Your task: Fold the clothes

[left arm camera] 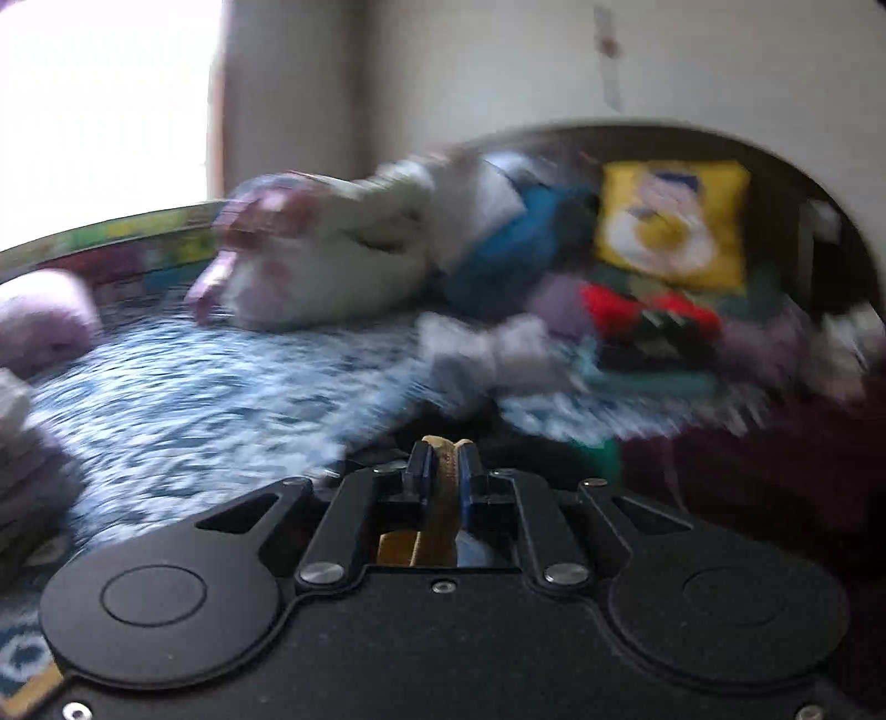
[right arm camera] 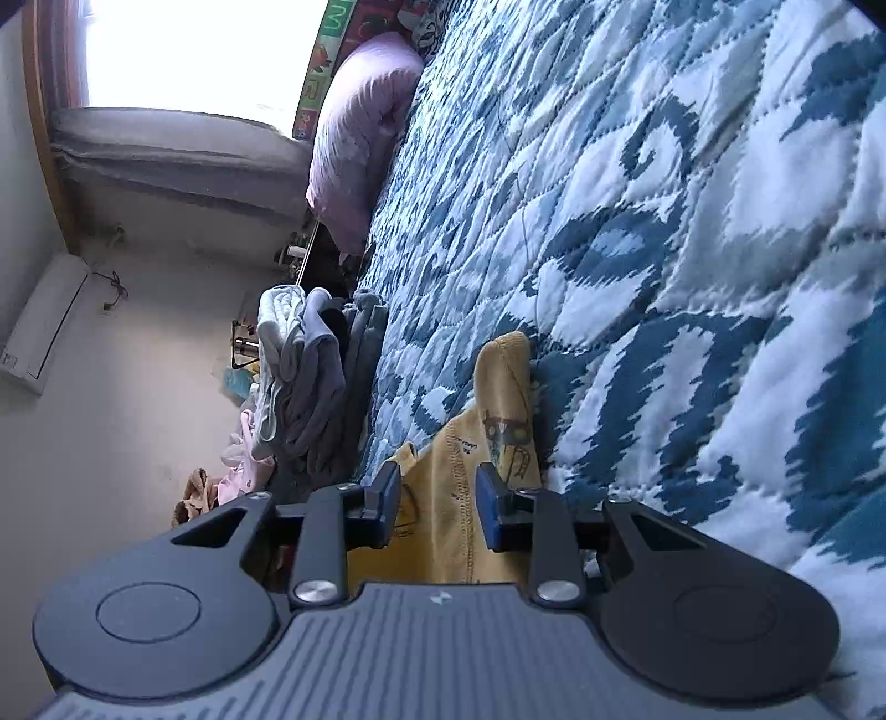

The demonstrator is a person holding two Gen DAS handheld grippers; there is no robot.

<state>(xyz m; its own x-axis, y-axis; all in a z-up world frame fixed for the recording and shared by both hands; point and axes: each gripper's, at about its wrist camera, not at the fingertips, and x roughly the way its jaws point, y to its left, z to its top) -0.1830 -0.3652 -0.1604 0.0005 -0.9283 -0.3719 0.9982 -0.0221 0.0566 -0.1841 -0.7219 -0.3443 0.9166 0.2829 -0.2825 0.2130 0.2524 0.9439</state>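
Left tongs [left arm camera: 444,462] clamp yellow garment [left arm camera: 443,487] | right tongs [right arm camera: 437,501] apart, straddling it

Bright overexposed window [right arm camera: 183,50] with brown wooden frame [right arm camera: 47,111], pale plaster wall [right arm camera: 127,443], white wall-mounted air conditioner [right arm camera: 41,327], bed under blue-and-white patterned quilt [right arm camera: 692,221], lilac pillow [right arm camera: 362,133], yellow cartoon cushion [left arm camera: 673,221]

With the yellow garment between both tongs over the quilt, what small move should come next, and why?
Probably close the right tongs on the yellow garment: their jaws stand apart around the cloth, while the left tongs already pinch it. With both ends held it could be spread on the blue-and-white quilt.
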